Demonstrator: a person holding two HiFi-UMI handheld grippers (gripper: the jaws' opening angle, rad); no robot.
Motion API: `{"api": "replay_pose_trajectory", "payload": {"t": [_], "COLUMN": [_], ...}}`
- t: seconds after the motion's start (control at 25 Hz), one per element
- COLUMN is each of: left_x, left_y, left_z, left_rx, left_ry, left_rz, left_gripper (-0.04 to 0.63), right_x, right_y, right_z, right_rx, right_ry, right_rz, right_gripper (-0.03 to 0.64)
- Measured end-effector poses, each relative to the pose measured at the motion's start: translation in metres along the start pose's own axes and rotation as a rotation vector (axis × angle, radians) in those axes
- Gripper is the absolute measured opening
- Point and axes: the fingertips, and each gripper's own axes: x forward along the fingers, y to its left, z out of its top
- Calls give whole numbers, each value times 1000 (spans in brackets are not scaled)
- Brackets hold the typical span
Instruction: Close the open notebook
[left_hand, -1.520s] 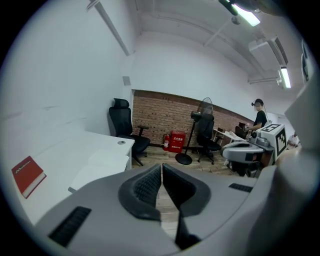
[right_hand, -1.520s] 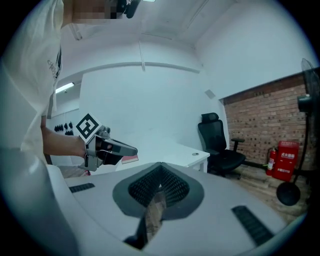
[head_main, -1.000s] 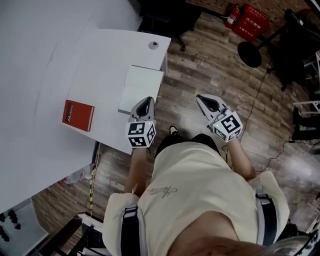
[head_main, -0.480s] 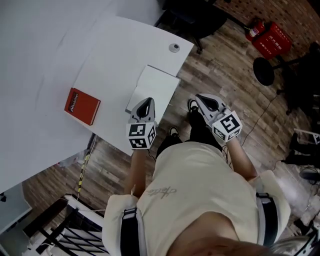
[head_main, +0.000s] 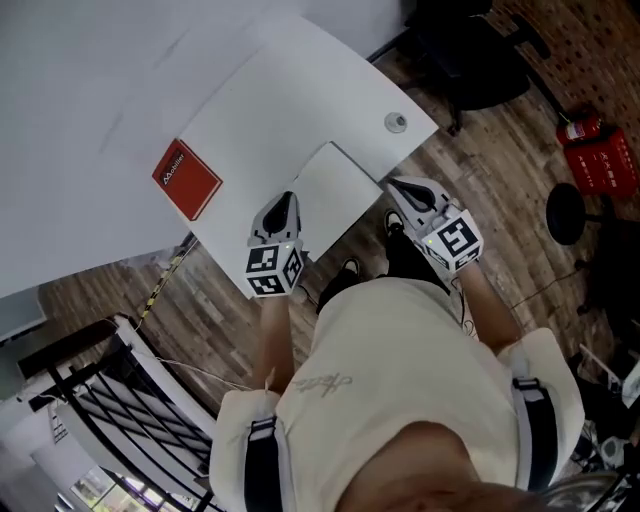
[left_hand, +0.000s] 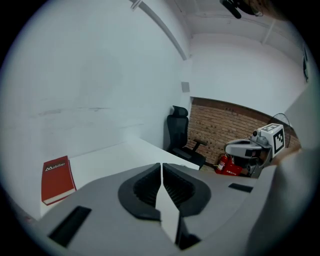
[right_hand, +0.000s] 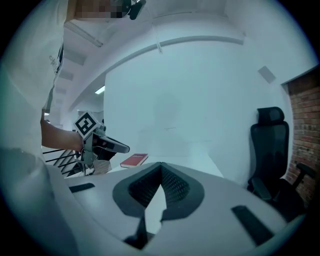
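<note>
Seemingly poised to fold it closed, the left gripper (head_main: 286, 199) and right gripper (head_main: 398, 187) flank the open notebook (head_main: 338, 188), jaws pinched together on nothing.

– How's the light?
– Bright, even, from overhead; the white tabletop (head_main: 270, 120) washes out near its far edge.
– The gripper views?
– Fisheye, black corners, bent edges; the right one looks bluish and dimmer.

Book (head_main: 186, 179) — left of notebook (head_main: 340, 192)
</note>
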Motion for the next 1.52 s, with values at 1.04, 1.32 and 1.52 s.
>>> {"api": "replay_pose_trajectory", "payload": {"t": [1.04, 1.32, 1.52], "left_x": [-132, -165, -173], "left_y": [46, 57, 61], "left_z": [-53, -71, -80], "left_rx": [-253, -248, -236], "left_ry": [-74, -116, -132], "left_rz": [552, 570, 568], "left_gripper": [26, 28, 28], "right_x": [101, 98, 101], "right_y": [88, 121, 127], "right_z": [33, 32, 37], "right_rx": [-178, -190, -155], "right_ry": [0, 23, 22], "right_rz": [578, 587, 576], "right_gripper": [8, 8, 8]}}
